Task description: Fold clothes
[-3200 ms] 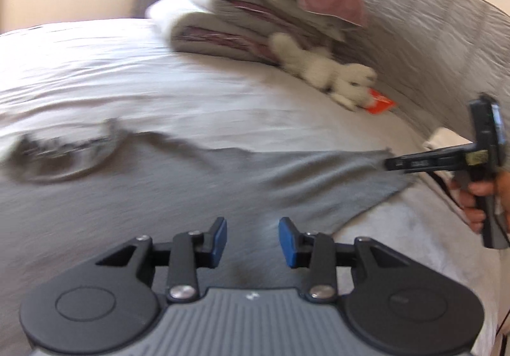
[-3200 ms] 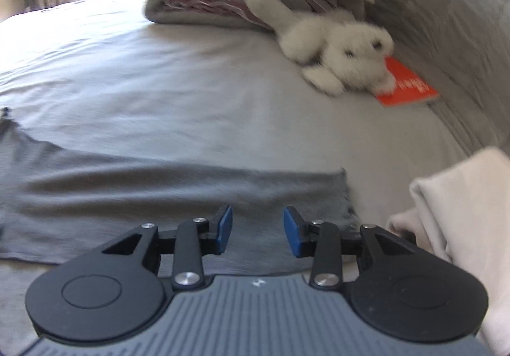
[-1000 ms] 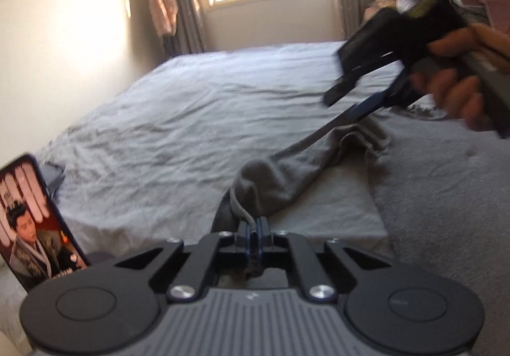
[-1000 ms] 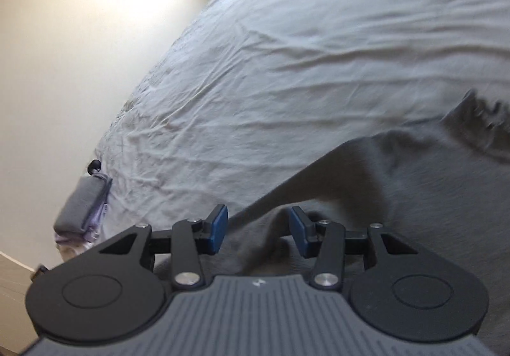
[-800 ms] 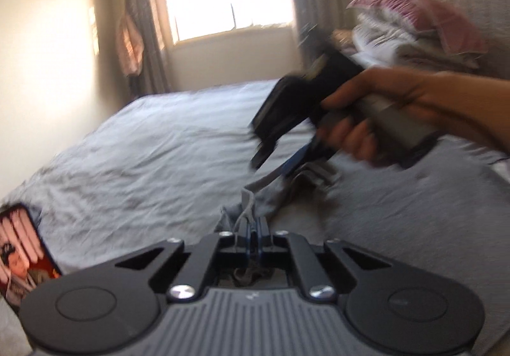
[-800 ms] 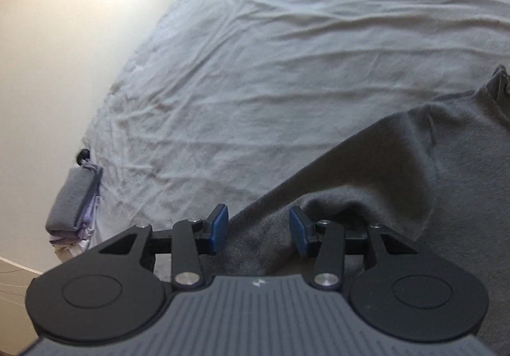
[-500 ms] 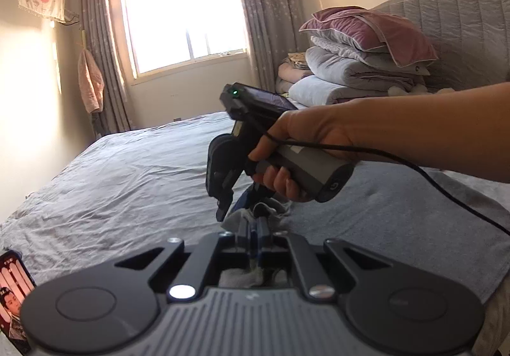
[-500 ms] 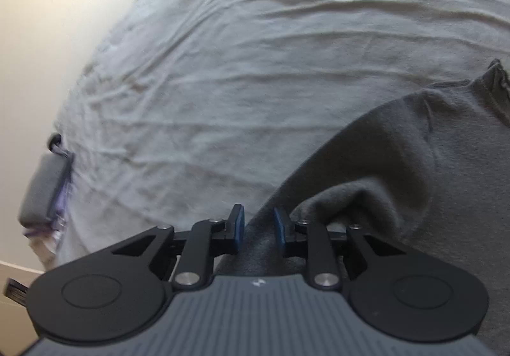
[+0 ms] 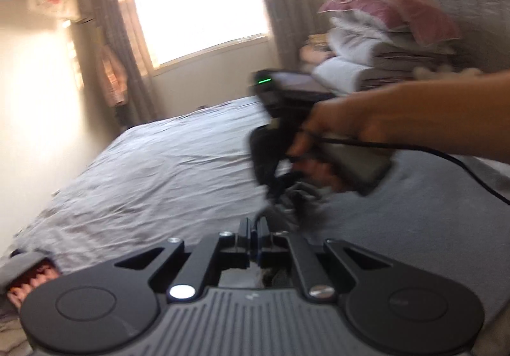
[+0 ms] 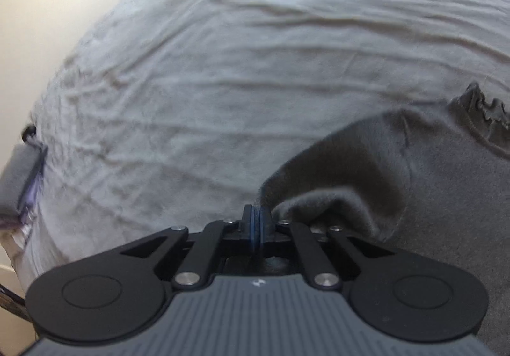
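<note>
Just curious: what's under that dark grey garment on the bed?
The garment lies on a wrinkled grey bedsheet, which shows all around its edge. Whatever sits directly beneath the cloth is covered, so I cannot tell.

The garment (image 10: 430, 164) lies on the bed (image 10: 223, 53), at four o'clock in the right wrist view. Folded bedding (image 9: 382, 37) is stacked at two o'clock in the left view.

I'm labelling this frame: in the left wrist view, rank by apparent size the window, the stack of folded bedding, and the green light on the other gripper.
1. window
2. stack of folded bedding, somewhat smaller, though blurred
3. green light, by far the smallest
</note>
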A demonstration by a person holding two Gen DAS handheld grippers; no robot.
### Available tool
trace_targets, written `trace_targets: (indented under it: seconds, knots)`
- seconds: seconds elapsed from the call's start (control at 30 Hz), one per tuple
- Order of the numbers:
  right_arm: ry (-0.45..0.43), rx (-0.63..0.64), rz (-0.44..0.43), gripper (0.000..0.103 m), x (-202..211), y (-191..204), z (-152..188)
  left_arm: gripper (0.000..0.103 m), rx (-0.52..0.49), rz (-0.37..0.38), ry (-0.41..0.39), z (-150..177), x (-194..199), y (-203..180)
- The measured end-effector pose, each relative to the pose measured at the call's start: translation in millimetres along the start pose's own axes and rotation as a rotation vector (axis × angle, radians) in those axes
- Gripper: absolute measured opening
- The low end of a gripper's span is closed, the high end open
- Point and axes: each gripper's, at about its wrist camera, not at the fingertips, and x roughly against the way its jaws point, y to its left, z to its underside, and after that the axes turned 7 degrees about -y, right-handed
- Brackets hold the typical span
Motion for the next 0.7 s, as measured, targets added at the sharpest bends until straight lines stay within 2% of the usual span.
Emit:
trace_targets:
  seconds: [0.13,0.33,0.5,0.7]
  knots:
    - [-0.077,-0.047,-0.043,0.003,9,-1,-17,0.003,0.164,-0.143,0.095,-18,-35,51]
    - [-0.143,-0.076,-0.068,0.003,-11,3,-36,0.003,0.349,-0.292,0.208,-27,-114,106]
    - [-0.172,-0.101,-0.04,0.003,-37,-5,-46,0.003,0.408,-0.378,0.305,-19,-185,123]
    - [-0.162,-0.091,-0.043,0.003,-67,-18,-47,0.004,0.432,-0.432,0.416,4,-264,138]
